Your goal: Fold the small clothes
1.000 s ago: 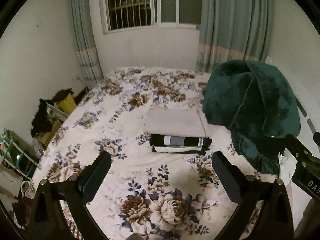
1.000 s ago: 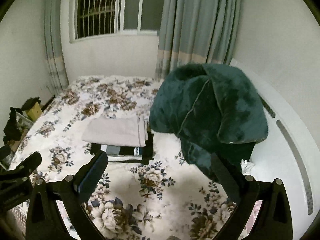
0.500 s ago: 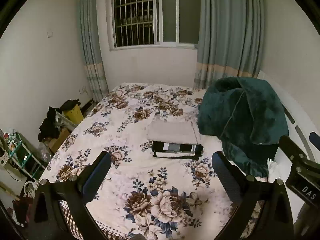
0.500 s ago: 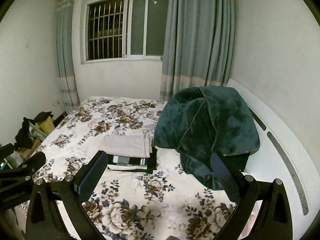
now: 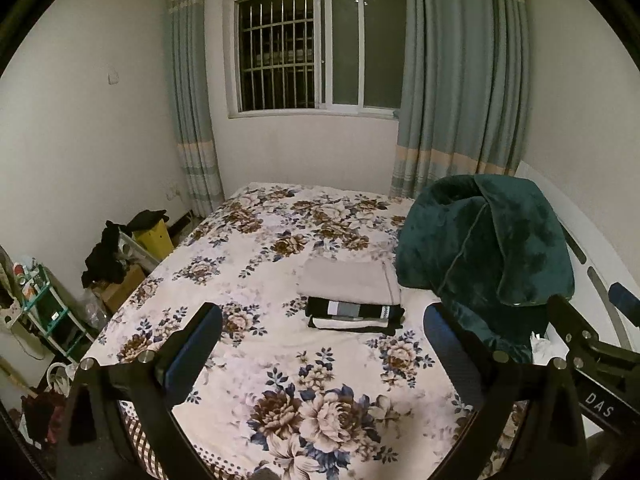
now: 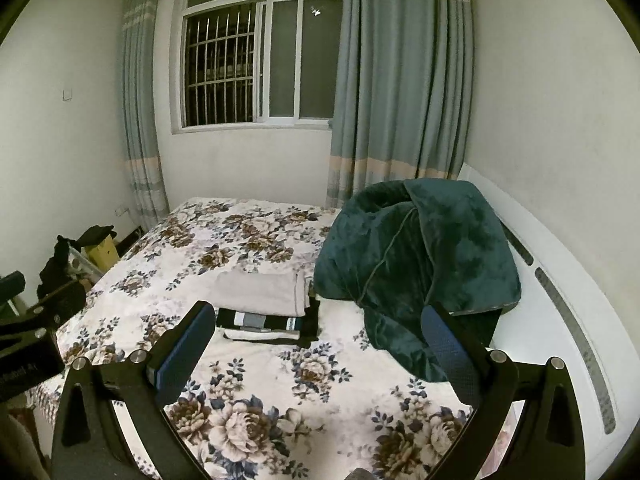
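A folded beige garment [image 5: 348,286] lies on the flowered bed [image 5: 280,360], and a folded black-and-white striped garment [image 5: 354,314] lies just in front of it. Both show in the right wrist view too, the beige one [image 6: 260,292] behind the striped one [image 6: 266,322]. My left gripper [image 5: 322,340] is open and empty, held well back above the near part of the bed. My right gripper [image 6: 316,338] is open and empty, held level beside it. Neither touches any cloth.
A bulky dark green blanket [image 5: 488,248] is heaped at the bed's right side by the white headboard [image 6: 560,288]. Boxes, dark clothes and a small shelf [image 5: 44,312] crowd the floor at the left. A barred window [image 5: 312,48] and curtains stand behind the bed.
Both grippers have pulled back and up from the bed, so the folded garments look smaller and farther. More of the window and the walls shows. The jaws have stayed open.
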`<state>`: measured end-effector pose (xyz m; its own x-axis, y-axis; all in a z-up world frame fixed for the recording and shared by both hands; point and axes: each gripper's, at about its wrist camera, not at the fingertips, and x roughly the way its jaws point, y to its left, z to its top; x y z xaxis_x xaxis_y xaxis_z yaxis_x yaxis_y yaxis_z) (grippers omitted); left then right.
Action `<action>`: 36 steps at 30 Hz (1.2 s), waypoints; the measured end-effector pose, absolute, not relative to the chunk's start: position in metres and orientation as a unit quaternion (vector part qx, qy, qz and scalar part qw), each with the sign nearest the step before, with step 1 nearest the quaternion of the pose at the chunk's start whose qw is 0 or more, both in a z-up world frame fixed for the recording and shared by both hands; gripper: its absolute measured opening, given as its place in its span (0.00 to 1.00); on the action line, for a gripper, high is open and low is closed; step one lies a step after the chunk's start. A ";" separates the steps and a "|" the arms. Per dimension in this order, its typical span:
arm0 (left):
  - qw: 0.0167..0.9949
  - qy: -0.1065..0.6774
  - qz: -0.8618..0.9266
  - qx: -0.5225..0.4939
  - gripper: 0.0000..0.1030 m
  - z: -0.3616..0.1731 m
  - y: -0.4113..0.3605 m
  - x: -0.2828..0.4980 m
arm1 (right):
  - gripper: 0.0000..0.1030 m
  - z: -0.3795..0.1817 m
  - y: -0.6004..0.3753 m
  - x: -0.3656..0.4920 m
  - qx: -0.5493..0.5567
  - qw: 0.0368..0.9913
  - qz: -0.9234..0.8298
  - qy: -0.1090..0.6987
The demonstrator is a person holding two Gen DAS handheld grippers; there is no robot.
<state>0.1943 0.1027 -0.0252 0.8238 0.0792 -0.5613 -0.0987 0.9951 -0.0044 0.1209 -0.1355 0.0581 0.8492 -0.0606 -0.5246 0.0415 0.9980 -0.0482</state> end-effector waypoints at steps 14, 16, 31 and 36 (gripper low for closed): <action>0.954 0.295 0.057 -0.015 1.00 -0.026 0.104 0.186 | 1.00 0.063 -0.143 0.129 -0.018 0.962 -0.016 0.272; 0.954 0.294 0.056 -0.015 1.00 -0.026 0.104 0.185 | 1.00 0.062 -0.143 0.129 -0.019 0.962 -0.016 0.272; 0.953 0.298 0.060 -0.016 1.00 -0.022 0.101 0.185 | 1.00 0.062 -0.132 0.135 -0.028 0.960 -0.010 0.277; 0.953 0.297 0.059 -0.014 1.00 -0.021 0.100 0.186 | 1.00 0.062 -0.132 0.135 -0.028 0.961 -0.009 0.276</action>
